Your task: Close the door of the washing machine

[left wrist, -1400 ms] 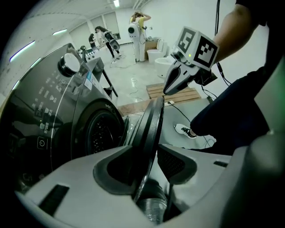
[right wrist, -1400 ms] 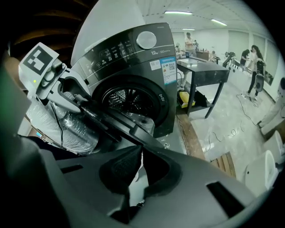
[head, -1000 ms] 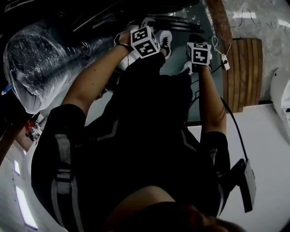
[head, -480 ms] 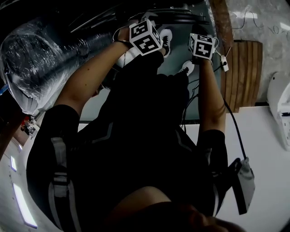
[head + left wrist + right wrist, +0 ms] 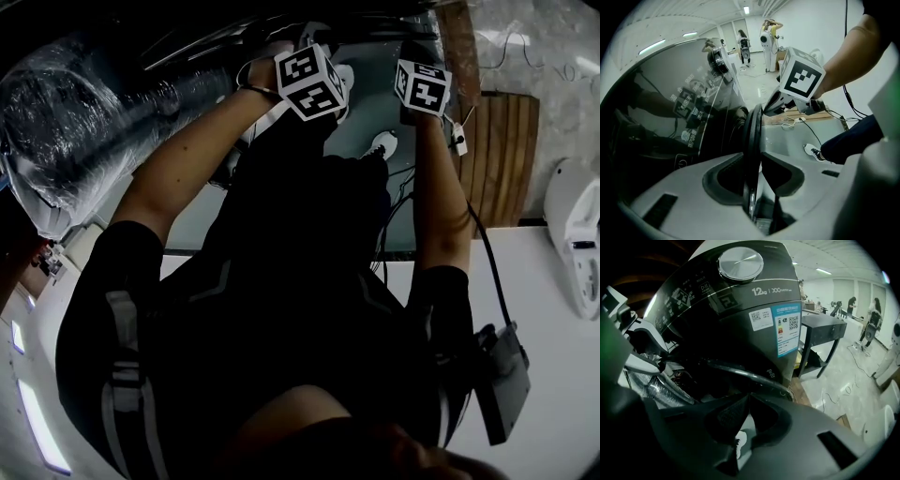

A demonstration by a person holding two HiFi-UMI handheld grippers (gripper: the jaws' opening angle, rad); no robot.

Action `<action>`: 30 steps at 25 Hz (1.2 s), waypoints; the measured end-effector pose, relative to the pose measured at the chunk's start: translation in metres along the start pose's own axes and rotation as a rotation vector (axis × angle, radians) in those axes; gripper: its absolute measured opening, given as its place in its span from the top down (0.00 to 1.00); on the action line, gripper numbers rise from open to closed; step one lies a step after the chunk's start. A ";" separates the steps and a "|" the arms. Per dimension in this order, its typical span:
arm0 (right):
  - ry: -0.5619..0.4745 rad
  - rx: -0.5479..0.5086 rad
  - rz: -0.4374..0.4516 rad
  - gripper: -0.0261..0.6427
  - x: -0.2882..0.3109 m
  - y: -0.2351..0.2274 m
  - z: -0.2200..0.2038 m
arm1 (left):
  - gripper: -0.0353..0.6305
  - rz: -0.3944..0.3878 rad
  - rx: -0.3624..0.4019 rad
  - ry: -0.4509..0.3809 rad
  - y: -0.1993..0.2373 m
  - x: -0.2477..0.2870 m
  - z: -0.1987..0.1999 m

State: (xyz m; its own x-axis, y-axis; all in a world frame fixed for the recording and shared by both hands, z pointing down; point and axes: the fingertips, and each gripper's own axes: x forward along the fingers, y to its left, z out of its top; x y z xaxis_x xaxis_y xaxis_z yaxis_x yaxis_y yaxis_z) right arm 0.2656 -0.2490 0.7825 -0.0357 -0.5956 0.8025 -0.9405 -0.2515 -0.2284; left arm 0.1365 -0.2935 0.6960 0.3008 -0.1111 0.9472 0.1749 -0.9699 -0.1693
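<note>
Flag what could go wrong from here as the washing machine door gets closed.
1. The left tool is closing its jaws on only the thin edge of the door; so shallow a hold might slip as the door swings.
2. The right tool, jaws together and empty, hangs close to the machine's dark front; it could get caught when the door comes in.
3. A cable lies on the floor by the person's shoe, a possible snag.

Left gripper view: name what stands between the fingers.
The washing machine door's rim stands between the left gripper's closing fingers, shown in the left gripper view.
</note>
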 end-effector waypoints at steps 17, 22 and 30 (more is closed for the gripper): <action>0.003 -0.027 0.088 0.95 0.019 -0.001 0.028 | 0.76 0.067 -0.113 -0.022 0.021 -0.003 0.000; -0.011 -0.032 0.107 0.95 0.020 0.004 0.033 | 0.76 0.090 -0.141 -0.026 0.024 -0.005 -0.001; -0.022 -0.050 0.132 0.95 0.021 0.002 0.041 | 0.76 0.111 -0.190 -0.063 0.026 -0.013 0.001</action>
State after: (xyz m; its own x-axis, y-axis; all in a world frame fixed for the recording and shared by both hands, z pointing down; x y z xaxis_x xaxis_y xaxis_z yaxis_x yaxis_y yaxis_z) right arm 0.2767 -0.2937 0.7764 -0.1534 -0.6379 0.7547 -0.9437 -0.1318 -0.3032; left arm 0.1379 -0.3171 0.6788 0.3670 -0.2115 0.9058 -0.0405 -0.9765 -0.2116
